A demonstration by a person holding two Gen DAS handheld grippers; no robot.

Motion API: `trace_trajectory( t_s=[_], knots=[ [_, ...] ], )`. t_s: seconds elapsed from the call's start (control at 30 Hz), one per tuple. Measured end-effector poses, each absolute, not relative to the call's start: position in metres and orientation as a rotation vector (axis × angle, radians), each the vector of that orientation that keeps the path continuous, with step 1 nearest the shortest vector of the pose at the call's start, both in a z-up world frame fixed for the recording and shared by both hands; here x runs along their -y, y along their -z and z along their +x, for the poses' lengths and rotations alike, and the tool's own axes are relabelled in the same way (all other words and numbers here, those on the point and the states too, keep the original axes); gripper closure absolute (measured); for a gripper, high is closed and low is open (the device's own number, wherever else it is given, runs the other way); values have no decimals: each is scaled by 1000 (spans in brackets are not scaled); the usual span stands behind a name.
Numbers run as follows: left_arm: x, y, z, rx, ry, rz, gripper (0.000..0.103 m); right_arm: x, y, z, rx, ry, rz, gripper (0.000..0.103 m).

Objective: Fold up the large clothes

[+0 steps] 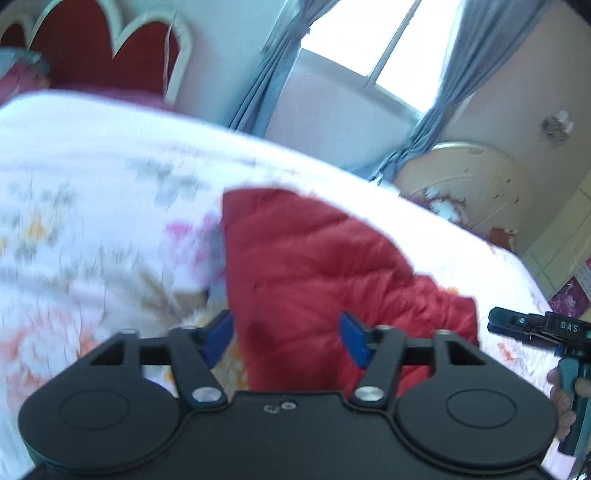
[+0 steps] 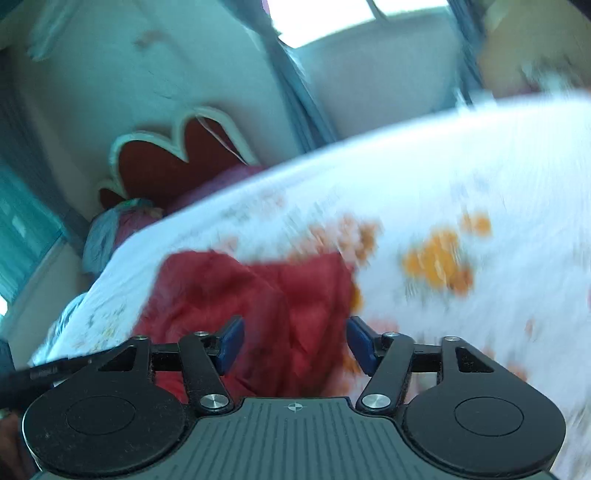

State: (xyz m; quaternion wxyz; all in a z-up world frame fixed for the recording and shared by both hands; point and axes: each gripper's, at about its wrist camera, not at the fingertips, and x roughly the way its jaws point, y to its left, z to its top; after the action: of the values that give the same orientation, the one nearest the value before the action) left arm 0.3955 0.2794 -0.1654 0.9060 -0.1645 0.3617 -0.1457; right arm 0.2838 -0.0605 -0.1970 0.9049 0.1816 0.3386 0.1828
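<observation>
A red quilted jacket (image 1: 317,266) lies folded on a white flowered bedsheet (image 1: 92,206). My left gripper (image 1: 286,338) is open and empty, held just above the jacket's near edge. My right gripper (image 2: 293,345) is open and empty too, over the near part of the jacket (image 2: 258,291). The right gripper also shows from the side at the right edge of the left wrist view (image 1: 496,323). Both views are blurred by motion.
The bedsheet (image 2: 461,177) covers a bed with a red and white headboard (image 1: 99,48). Grey curtains (image 1: 273,62) hang beside a bright window (image 1: 376,33). A round cream footboard (image 1: 476,181) stands at the bed's far right. A pink pillow (image 2: 133,218) lies by the headboard.
</observation>
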Motion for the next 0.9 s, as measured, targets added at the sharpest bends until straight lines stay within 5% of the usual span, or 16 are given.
trace_trajectory(
  t_s=[0.03, 0.17, 0.5, 0.9],
  knots=[
    [-274, 163, 402, -737, 308, -299, 61, 51, 192, 286, -694, -398, 323, 71],
    [-242, 159, 426, -723, 344, -181, 67, -2, 194, 302, -716, -448, 114, 79],
    [-224, 189, 438, -787, 383, -123, 66, -7, 248, 312, -839, -271, 45, 80],
    [-216, 146, 339, -768, 451, -80, 68, -24, 176, 212, -746, -441, -23, 80]
  ],
)
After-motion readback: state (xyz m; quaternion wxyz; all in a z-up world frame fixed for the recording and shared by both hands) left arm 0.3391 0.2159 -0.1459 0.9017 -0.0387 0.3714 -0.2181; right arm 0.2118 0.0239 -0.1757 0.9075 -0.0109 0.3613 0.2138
